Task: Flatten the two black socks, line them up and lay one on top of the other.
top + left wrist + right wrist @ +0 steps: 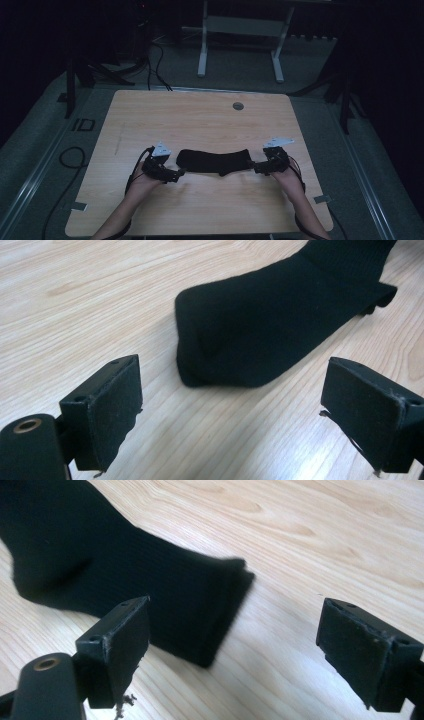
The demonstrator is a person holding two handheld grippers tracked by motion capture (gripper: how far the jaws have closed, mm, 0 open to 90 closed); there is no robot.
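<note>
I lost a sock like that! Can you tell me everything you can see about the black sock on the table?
The black sock lies flat on the wooden table, stretched sideways between the two grippers. It looks like soft ribbed knit, plain black all over. Its rounded toe end points toward the left gripper, and its open cuff end lies toward the right gripper. Both grippers have their jaws open, and neither is holding the sock.

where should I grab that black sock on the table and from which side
Probably by both ends. The black sock lies flat, stretched left to right. The left hand-held gripper, open, faces the rounded toe; the right hand-held gripper, open, faces the ribbed cuff. Come in low from each end and pinch the edge.
</note>
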